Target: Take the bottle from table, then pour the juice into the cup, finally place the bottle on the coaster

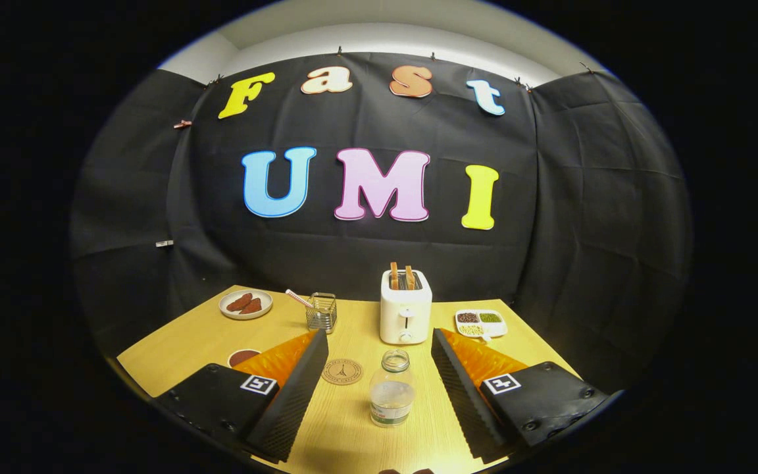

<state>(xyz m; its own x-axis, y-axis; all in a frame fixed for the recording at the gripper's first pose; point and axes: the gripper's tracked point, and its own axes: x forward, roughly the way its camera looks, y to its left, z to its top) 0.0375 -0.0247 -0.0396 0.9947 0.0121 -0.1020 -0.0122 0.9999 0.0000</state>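
Bottle [391, 388] stands upright on a wooden counter [359, 434], between the two fingers of the tool [379, 349], touching neither. It is small, clear and uncapped, with a pale liquid low inside. The tool's fingers are spread wide, one to each side of the bottle, with bare counter between each finger and the glass.

Just left of the bottle, near the left finger, a round coaster [343, 371] lies flat on the counter. Farther back and to the left stands a clear square cup [322, 311] with a striped straw [299, 298] leaning out of it toward the left.

Beyond the bottle, at the far middle of the counter, sits a white toaster [405, 315] with two slices of toast [401, 276] standing up from its slots. To the right of the toaster lies a white divided tray [481, 322] holding small portions of dark, green and pale food. At the far left, a plate [245, 304] carries two reddish-brown pieces. Nearer on the left, a small dish [243, 357] with something dark red in it is partly hidden behind the left finger.
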